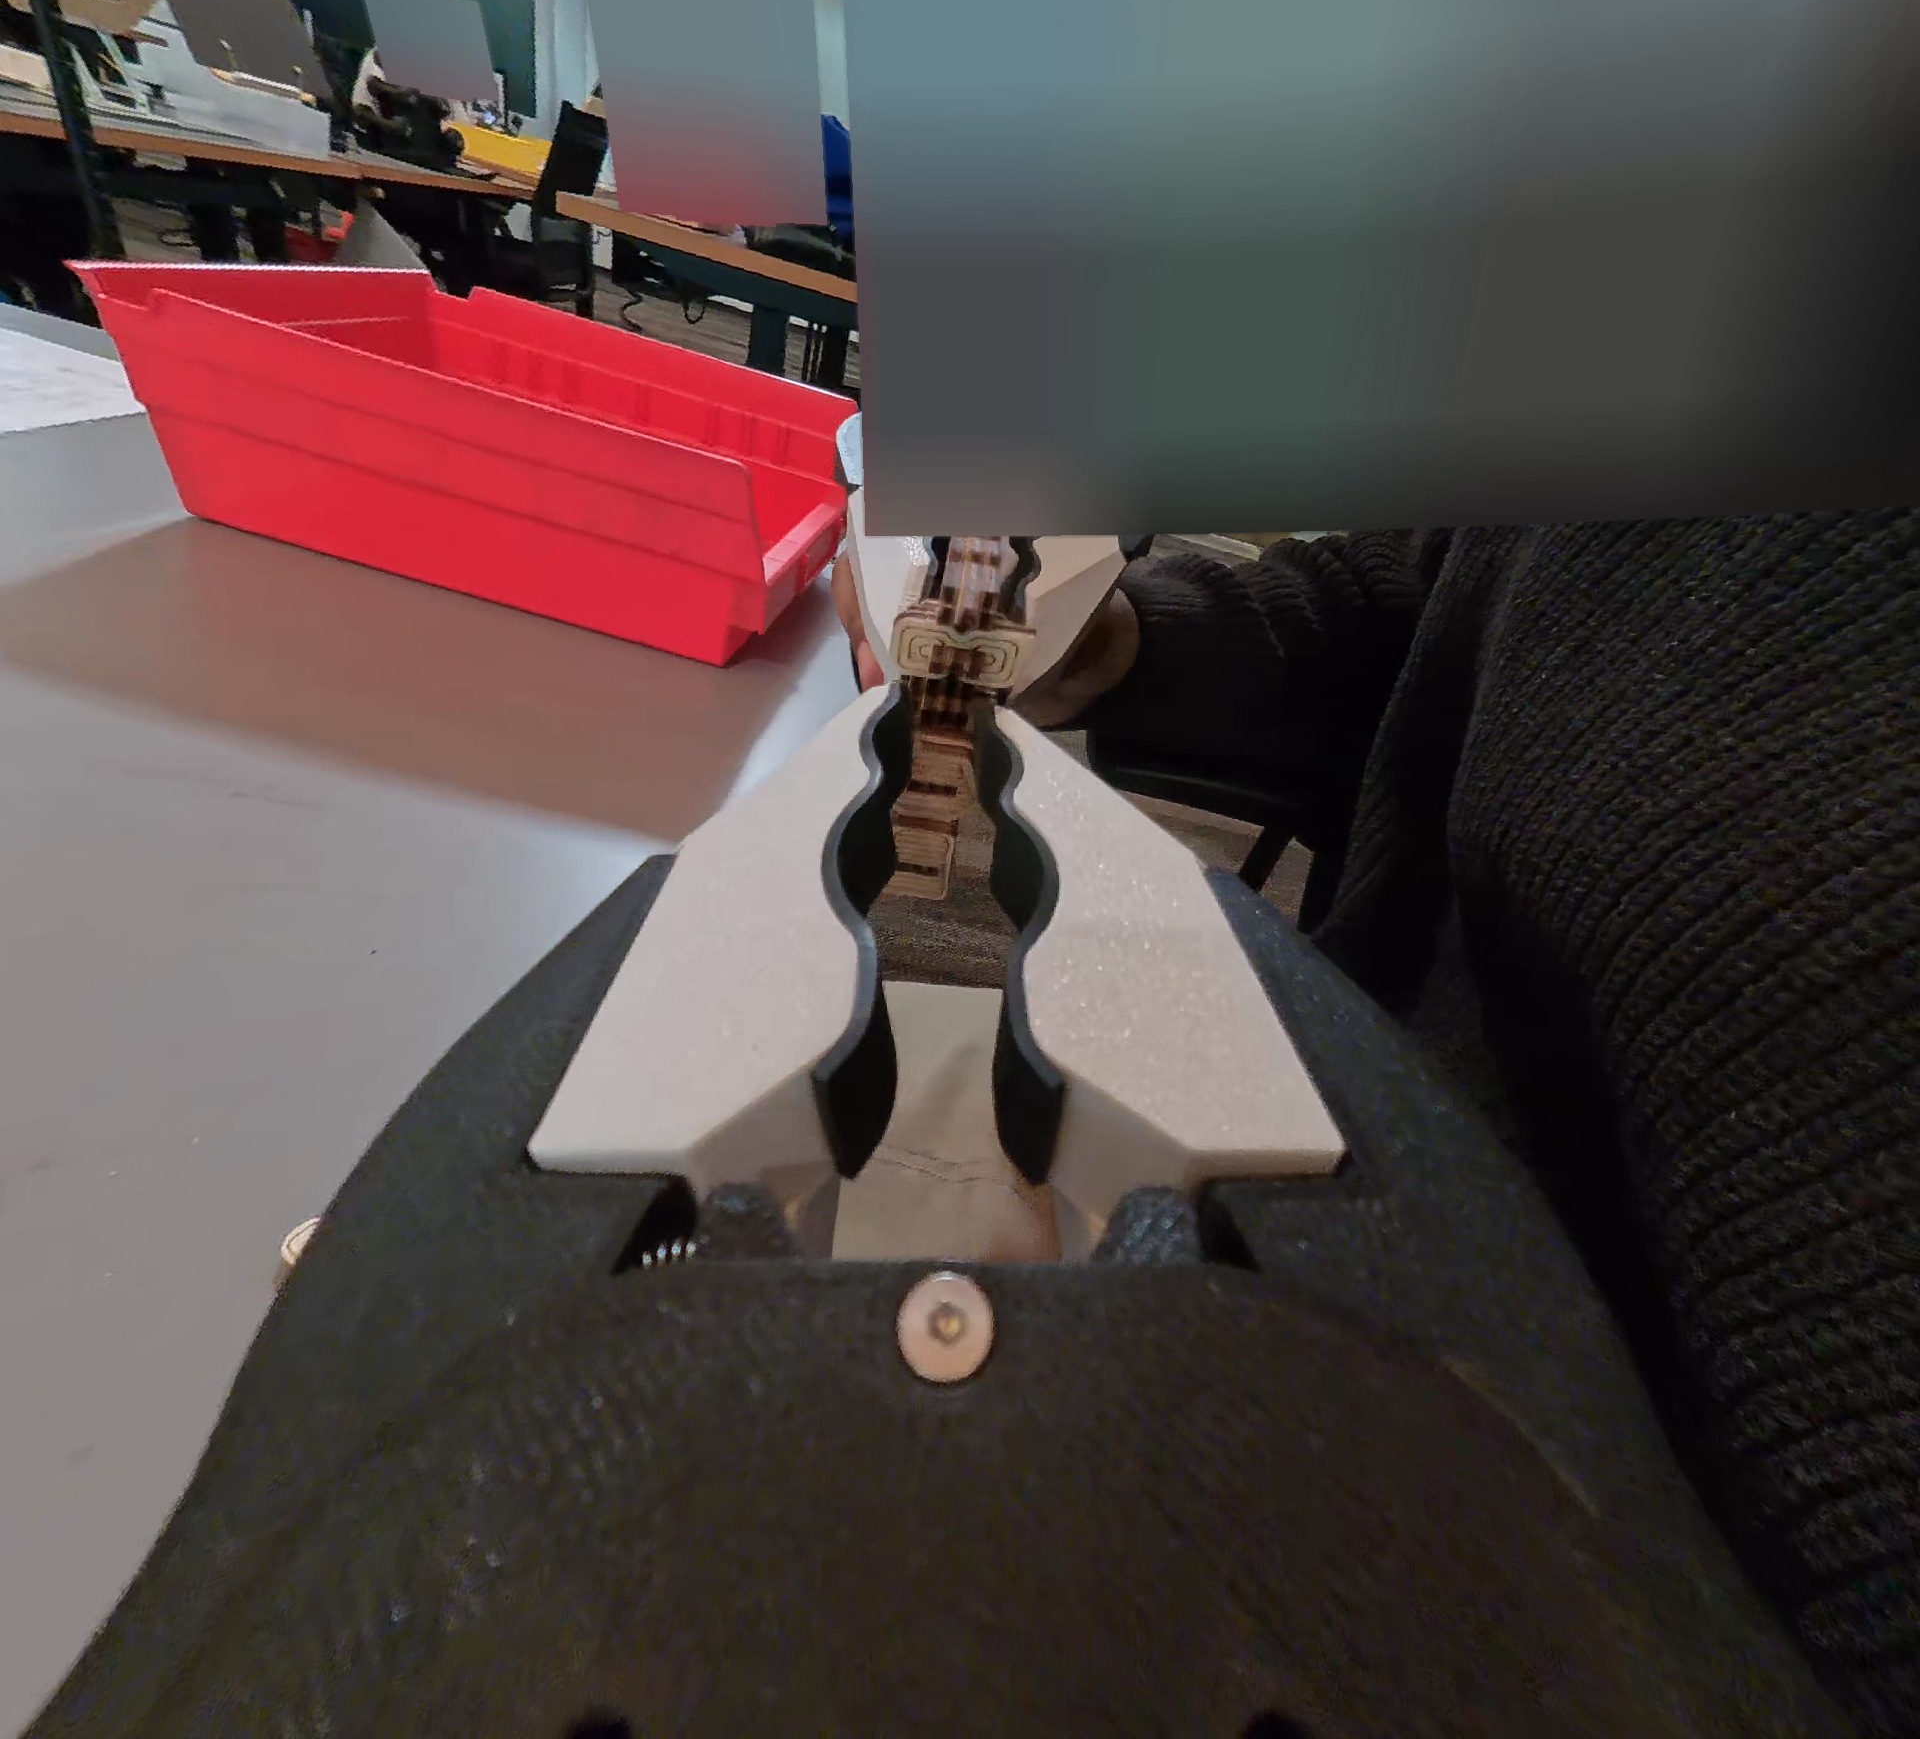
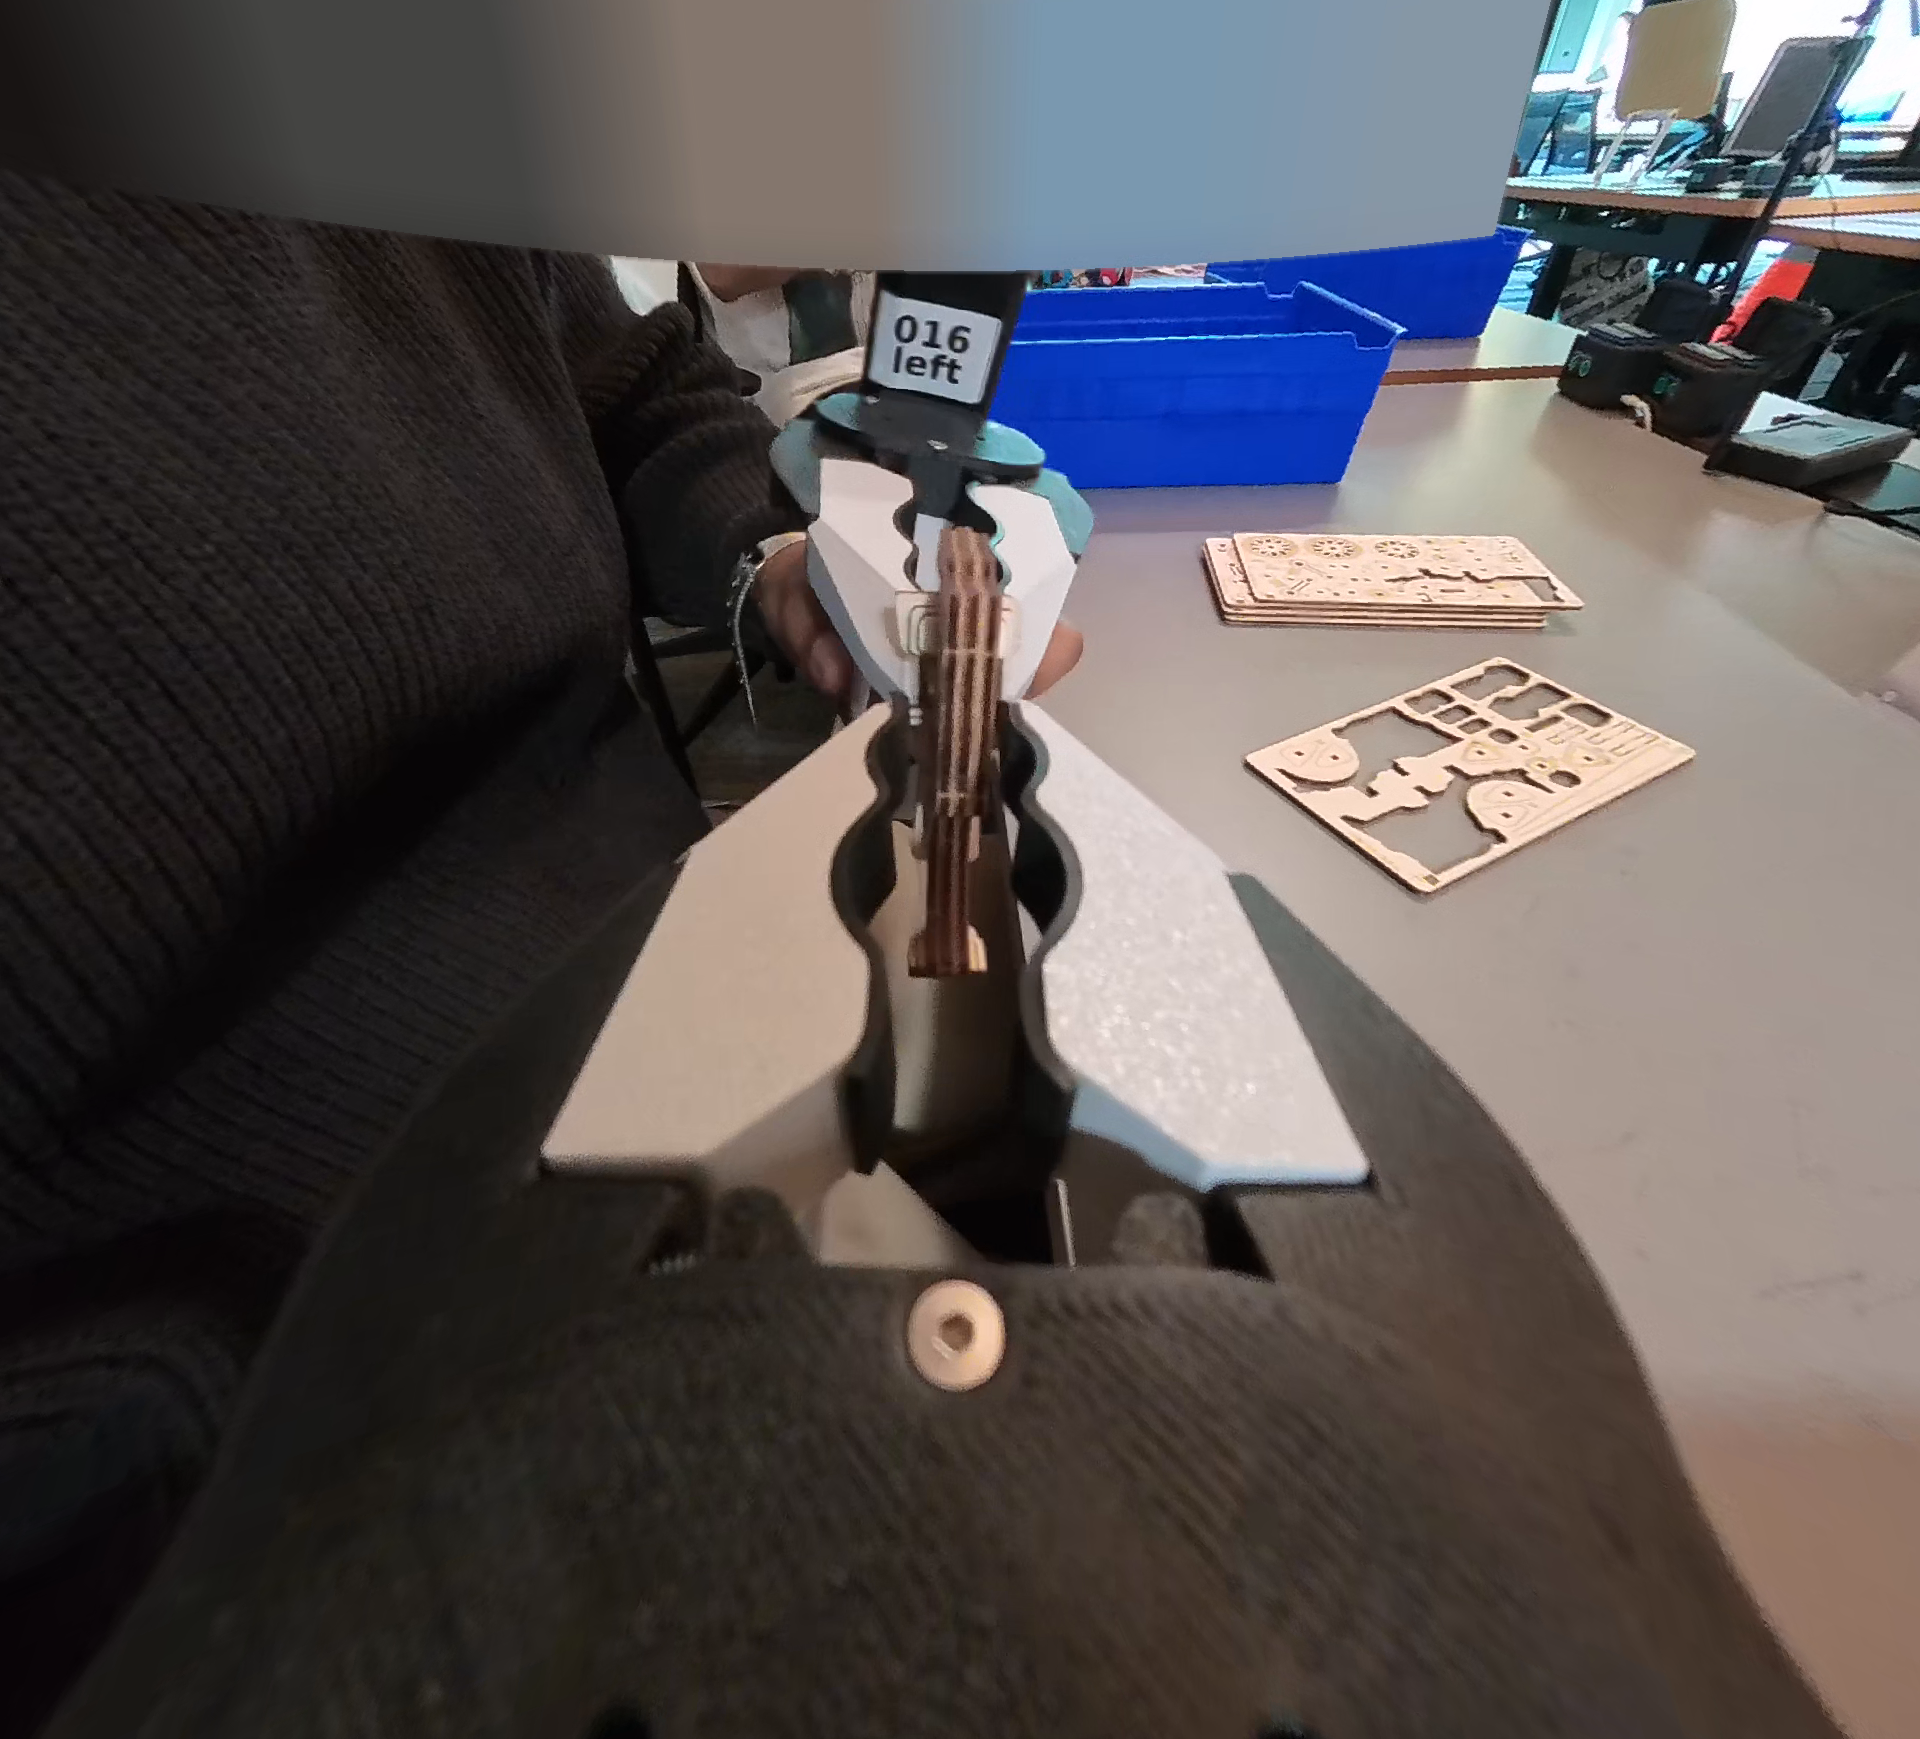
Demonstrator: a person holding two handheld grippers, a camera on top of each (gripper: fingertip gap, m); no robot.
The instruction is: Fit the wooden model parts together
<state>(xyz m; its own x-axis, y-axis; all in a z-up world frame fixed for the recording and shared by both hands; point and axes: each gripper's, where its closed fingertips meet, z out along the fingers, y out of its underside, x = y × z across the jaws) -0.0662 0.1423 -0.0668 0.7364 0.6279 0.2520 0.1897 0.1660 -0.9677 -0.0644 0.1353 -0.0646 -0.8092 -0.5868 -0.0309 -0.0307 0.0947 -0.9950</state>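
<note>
The layered wooden model piece (image 2: 958, 785) is hanging in the air off the near edge of the grey table (image 2: 1455, 1118), standing on its thin edge between the two tools. The right gripper (image 2: 951, 754) is clenching it near one end. The left gripper (image 1: 943, 723) is clenching the same piece from the opposite side, tips facing the right one's. In the right wrist view the left gripper (image 2: 940, 609) is showing farther off, a hand (image 2: 821, 629) wrapping around it.

On the table, to the right, a flat punched-out wooden sheet (image 2: 1470, 770) is lying alone. Beyond it a small stack of wooden sheets (image 2: 1392, 577) is resting. A blue bin (image 2: 1184, 401) is sitting farther back. A red bin (image 1: 468, 453) is sitting on the table in the left wrist view. A dark knit sleeve (image 1: 1662, 962) is filling that view's right side.
</note>
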